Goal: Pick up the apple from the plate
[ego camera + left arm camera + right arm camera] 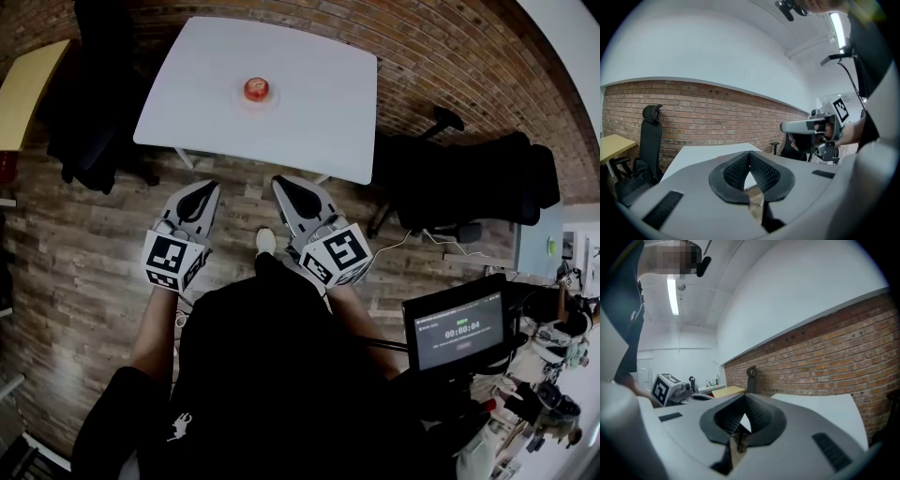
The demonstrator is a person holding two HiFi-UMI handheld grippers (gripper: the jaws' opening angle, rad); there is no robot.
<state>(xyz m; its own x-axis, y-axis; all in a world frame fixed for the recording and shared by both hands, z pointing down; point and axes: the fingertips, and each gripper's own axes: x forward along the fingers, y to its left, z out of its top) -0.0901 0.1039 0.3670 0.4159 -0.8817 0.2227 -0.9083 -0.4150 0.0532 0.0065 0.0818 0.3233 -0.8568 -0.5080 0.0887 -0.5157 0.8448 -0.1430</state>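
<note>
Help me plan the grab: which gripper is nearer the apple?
Right, slightly. The right gripper is short of the apple, a little to its right; the left gripper lies farther left.

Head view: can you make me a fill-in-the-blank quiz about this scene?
The apple sits on a plate on a ____ table.
The wall behind that table is made of ____.
The jaws of the left gripper are ____.
The right gripper holds ____.
Missing words: white; brick; shut; nothing.
</note>
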